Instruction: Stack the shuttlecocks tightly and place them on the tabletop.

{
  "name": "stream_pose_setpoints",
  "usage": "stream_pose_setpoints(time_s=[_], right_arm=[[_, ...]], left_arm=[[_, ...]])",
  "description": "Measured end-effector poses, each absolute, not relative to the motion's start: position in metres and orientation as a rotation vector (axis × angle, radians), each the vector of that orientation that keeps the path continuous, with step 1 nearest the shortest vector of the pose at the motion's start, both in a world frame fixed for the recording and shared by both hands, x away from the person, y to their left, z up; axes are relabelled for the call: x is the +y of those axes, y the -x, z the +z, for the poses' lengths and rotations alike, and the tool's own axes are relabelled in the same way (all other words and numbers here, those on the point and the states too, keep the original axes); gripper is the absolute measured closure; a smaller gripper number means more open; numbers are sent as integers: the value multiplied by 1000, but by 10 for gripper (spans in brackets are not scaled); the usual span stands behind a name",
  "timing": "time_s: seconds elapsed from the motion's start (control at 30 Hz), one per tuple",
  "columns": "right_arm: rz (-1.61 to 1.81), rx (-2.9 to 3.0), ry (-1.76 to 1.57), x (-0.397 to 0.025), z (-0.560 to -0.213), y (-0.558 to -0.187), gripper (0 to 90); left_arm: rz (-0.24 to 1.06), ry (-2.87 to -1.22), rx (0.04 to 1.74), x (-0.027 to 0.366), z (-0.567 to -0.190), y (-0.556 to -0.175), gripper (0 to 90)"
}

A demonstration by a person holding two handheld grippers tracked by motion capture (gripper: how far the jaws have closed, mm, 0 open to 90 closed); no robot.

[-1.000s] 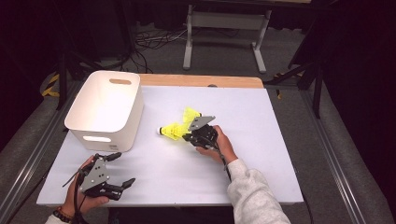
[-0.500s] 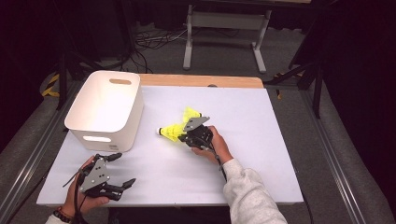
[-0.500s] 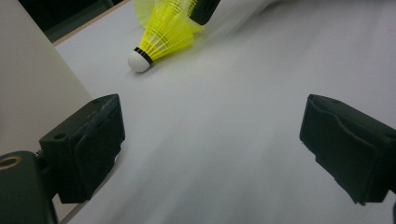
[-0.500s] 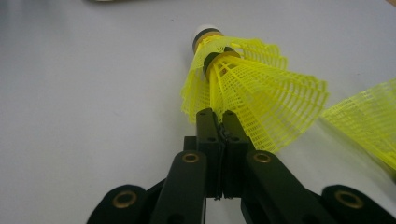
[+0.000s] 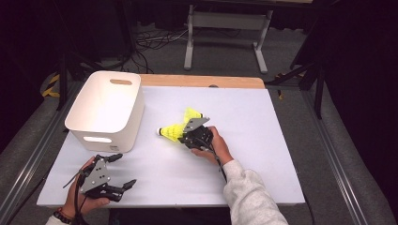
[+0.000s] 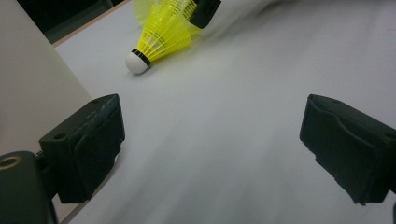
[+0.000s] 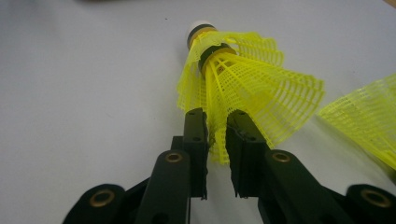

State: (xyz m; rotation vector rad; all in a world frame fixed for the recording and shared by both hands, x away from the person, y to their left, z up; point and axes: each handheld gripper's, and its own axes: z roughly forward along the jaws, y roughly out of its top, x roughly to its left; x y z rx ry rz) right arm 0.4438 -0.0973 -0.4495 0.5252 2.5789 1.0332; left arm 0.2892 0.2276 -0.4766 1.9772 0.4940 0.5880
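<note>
Behind the right tongs (image 5: pixel 187 132), shuttlecocks (image 5: pixel 172 132) overlap, count unclear.

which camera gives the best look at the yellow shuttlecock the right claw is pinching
The right gripper view: the shuttlecock sits close up, its mesh skirt between the right claw. The left gripper view shows its white cork farther off; the high view shows it small.

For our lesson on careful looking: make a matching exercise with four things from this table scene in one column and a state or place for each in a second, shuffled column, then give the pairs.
1. white bin
2. left tongs
3. right tongs
4. second shuttlecock

A. open, near the table's front edge
B. lying behind the right tongs
C. closed on a shuttlecock's yellow skirt
D. standing at the table's left

Pairs: 1-D, 2-A, 3-C, 4-B
</note>
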Motion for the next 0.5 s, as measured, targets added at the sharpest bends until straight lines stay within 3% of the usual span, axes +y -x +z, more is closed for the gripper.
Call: stream_pose_setpoints(time_s=[0.13, 0.23, 0.5], right_arm=[[1046, 2554, -554, -100, -448, -441, 634], [1066, 2532, -574, -104, -445, -440, 618], [1144, 2415, -617, -126, -433, -423, 457]], left_arm=[[588, -1978, 493, 228, -477, -289, 75], [589, -1979, 494, 228, -477, -289, 75], [592, -1976, 496, 227, -477, -289, 74]])
